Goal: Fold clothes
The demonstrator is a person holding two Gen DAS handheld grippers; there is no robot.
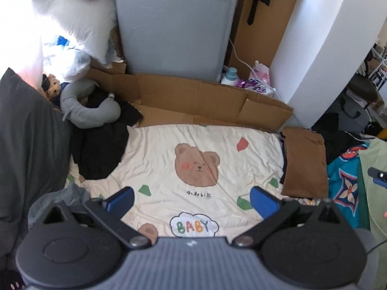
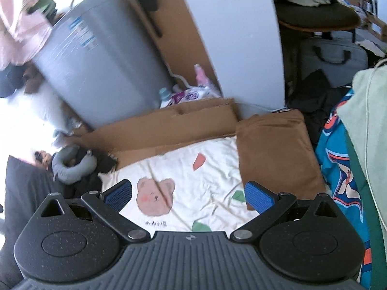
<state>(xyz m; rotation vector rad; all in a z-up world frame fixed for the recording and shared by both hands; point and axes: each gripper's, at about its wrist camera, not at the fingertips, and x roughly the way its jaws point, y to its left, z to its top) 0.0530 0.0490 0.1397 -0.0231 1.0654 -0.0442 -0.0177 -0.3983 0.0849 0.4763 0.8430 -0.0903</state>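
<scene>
- A folded brown garment (image 1: pixel 303 162) lies at the right edge of the bear-print sheet (image 1: pixel 169 149); black clothes (image 1: pixel 101 149) lie heaped at its left.
- Left claw (image 1: pixel 192 199) and right claw (image 2: pixel 188 193) hover spread wide, empty.
- Best next: lift one black piece, spread it flat mid-sheet.

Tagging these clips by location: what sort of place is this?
Likely a cluttered home bedroom or laundry corner: a bear-print sheet spread as a folding surface, a grey appliance with a detergent bottle beside it, and pillows.
</scene>
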